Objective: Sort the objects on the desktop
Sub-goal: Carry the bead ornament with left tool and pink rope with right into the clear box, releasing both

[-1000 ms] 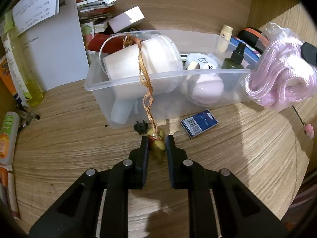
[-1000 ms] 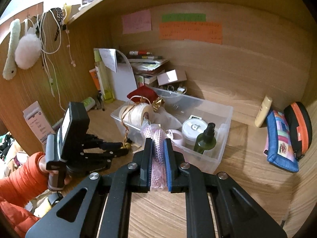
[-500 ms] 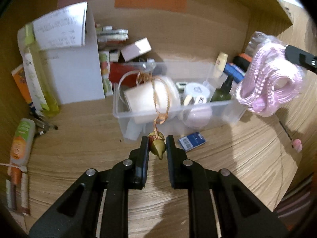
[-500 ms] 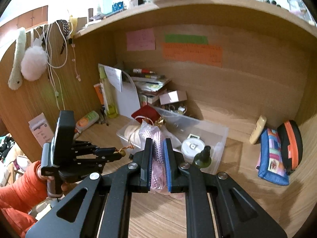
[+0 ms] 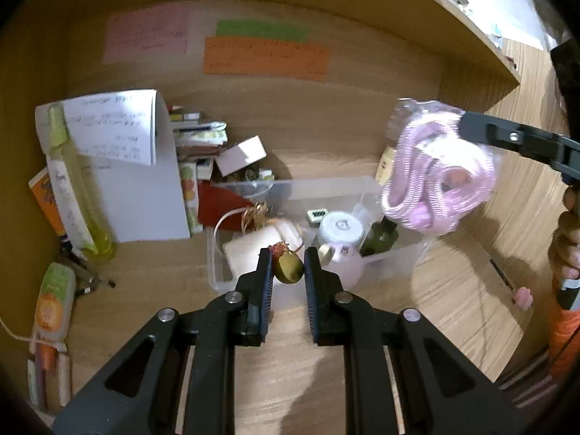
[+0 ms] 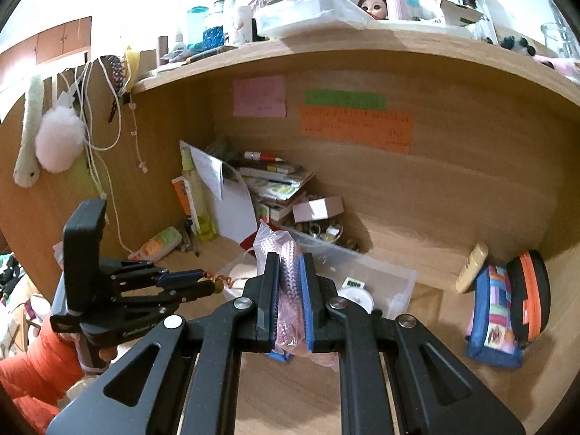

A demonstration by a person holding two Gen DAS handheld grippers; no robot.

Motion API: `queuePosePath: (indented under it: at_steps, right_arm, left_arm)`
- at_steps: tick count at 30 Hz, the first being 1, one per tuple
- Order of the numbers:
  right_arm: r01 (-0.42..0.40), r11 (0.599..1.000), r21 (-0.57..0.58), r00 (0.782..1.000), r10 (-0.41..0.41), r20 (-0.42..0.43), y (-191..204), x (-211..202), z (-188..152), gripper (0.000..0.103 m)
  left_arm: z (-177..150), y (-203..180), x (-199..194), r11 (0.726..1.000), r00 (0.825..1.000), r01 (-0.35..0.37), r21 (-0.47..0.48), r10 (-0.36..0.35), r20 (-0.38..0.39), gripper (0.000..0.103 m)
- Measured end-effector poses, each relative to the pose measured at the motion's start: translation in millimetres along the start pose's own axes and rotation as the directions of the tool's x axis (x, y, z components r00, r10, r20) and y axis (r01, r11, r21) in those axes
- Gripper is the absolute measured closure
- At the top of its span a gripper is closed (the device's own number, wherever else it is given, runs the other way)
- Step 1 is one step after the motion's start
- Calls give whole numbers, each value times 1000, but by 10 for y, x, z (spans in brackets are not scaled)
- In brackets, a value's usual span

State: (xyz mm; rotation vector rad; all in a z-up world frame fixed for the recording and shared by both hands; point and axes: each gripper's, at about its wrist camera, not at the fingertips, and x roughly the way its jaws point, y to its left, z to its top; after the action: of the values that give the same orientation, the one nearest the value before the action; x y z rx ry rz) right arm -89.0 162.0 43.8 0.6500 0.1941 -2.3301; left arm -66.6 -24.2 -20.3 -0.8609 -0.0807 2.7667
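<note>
- Against a second ago, the left tongs (image 5: 288, 272) have come up off the table (image 5: 152, 275): the olive-green charm (image 5: 289, 267) clamped between them then sat just above the wood in front of the clear bin (image 5: 326, 188); it now hangs in front of the bin's contents.
- The braided gold cord (image 5: 253, 214), earlier stretched down the bin's front, now lies bunched over the white roll (image 5: 250, 250).
- The right tongs (image 6: 289, 290) are likewise higher, pressed together on the bagged pink rope (image 6: 288, 290).
- The left wrist view shows that rope as a full looped bundle hanging to the right above the bin; the right wrist view shows only a strip of it between the pads.
- The right wrist view alone shows the upper shelf (image 6: 326, 47), the striped pouch (image 6: 493, 311) and an orange sleeve (image 6: 32, 362) behind the left tongs.
- The charm's blunt end points down toward the camera, its long axis roughly along the tongs; the rope strip runs upright between the right pads.
</note>
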Motion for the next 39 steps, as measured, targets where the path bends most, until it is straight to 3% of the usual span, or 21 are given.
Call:
queuePosePath:
  at_steps: [13,15,27,35,39]
  right_arm:
    - [-38,998,42,998,40,-40,-240,540,118,94]
    - [-37,998,53,998,39,-44,-299,612,119,99]
    - [6,996,92,991,6,-134,-659,1003,-78,98]
    - [32,999,21,985,-28,-173,-528,1063,-227,98]
    - [47,999,-22,981,-50,-185,-395,1050,-347,93]
  left_arm:
    - [402,6,296,999,999,41,-10,-41,-3,87]
    - [446,-7,385,999,999,45,-8,-45,-11,87]
    - [448,-8,978,999,990,50,-18,-52,-129,87]
    - [401,-52,1052,999,988,30,15,-27,-150,87]
    - [416,-49,991,1000,989,23,15,-21,-145,76]
